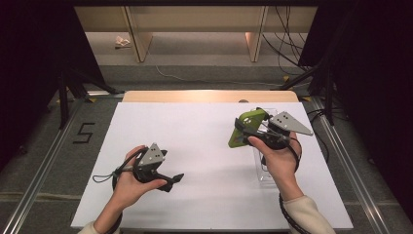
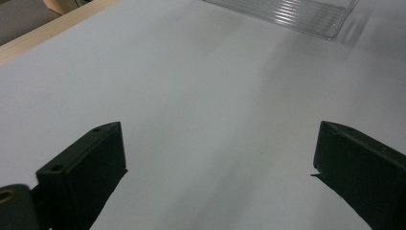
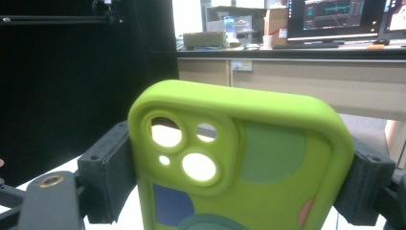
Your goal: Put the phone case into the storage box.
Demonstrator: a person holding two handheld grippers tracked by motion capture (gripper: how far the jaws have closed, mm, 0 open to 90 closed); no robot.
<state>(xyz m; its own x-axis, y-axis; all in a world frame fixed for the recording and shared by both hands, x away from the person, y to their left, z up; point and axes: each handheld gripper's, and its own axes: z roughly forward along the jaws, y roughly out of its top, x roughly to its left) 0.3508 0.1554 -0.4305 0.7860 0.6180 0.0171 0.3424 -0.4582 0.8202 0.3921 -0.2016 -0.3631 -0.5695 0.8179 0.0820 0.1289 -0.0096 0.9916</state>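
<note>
A lime-green phone case [image 1: 249, 121] with camera holes and coloured patches is held up above the right side of the white table [image 1: 195, 141]. My right gripper [image 1: 242, 132] is shut on it. In the right gripper view the two black pads [image 3: 107, 165] press on the long sides of the phone case [image 3: 258, 158], whose back faces the camera. My left gripper [image 1: 176, 179] rests low over the front left of the table. Its jaws stand wide apart in the left gripper view [image 2: 218, 163], with nothing but bare white surface between them.
A clear plastic tray [image 1: 265, 171] lies on the table under the right hand; its ribbed edge [image 2: 297, 14] is seen ahead of the left gripper. A wooden strip [image 1: 209, 96] runs along the table's far edge. Metal rails and cables lie on the floor beside it.
</note>
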